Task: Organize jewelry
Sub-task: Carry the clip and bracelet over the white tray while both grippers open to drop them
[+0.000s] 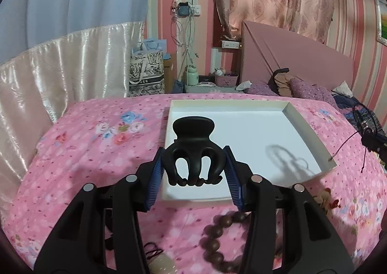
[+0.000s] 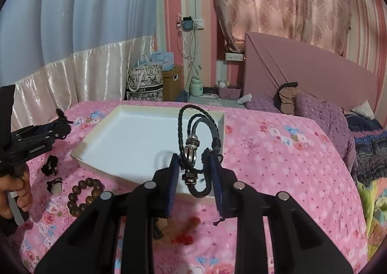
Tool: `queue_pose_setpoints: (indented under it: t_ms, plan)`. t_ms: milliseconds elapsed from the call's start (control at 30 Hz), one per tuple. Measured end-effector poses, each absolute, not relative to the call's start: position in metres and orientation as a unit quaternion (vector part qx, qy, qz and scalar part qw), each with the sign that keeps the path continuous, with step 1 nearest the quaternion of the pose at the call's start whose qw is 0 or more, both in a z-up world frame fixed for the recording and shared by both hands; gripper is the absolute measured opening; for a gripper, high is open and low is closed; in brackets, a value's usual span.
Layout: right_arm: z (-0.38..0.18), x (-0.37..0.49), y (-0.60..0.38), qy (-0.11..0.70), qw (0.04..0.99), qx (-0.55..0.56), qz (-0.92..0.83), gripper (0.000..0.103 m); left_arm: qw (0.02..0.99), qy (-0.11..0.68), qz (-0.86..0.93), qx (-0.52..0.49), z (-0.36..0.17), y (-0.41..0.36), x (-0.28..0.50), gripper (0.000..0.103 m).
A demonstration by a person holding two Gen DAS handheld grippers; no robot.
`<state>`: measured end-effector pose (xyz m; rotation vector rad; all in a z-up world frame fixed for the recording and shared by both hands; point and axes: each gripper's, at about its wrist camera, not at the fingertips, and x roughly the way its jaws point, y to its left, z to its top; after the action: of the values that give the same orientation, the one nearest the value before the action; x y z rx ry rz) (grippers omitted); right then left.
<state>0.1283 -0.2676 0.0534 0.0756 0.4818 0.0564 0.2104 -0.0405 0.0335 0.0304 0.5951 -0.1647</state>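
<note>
**Materials and finishes on the bed**

A matt black plastic hair claw [image 1: 192, 150] is clamped between ribbed blue pads [image 1: 154, 177]. A braided black cord bracelet [image 2: 196, 150], leather-like, is fitted with shiny metal rings. The tray [image 1: 307, 126] is seen as smooth white card with a matt face. The beads of the brown bracelet [image 2: 83, 193] appear as polished wood. The pink floral bedspread [image 1: 96, 153] is printed cloth, and glossy satin is shown by the cream drape [image 1: 60, 68].

1. White tray [image 2: 125, 138] interior bare; open from above.
2. Tray's raised rim blocks low, sideways entry.
3. Wooden bead bracelet [image 2: 83, 194] and small black pieces [image 2: 49, 165] crowd the bedspread [image 2: 278, 165] left of the tray.
4. Bedspread right of the tray is open.
</note>
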Motion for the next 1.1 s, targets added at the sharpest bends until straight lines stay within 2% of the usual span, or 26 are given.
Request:
queue_pose_setpoints:
  t_ms: [433,967,1100]
  plan:
    - [0.006,0.204,-0.260,0.292,0.954,0.060,0.045,0.026,0.940,0.330,-0.081,-0.017,-0.005,-0.052,0.253,0.047]
    - [-0.027,0.213,-0.260,0.315,0.947,0.056,0.034,0.027,0.927,0.362,-0.096,0.001,-0.048,-0.081,0.273,0.047]
    - [-0.031,0.214,-0.258,0.318,0.946,0.054,0.028,0.034,0.925,0.369,-0.094,-0.003,-0.049,-0.079,0.277,0.047]
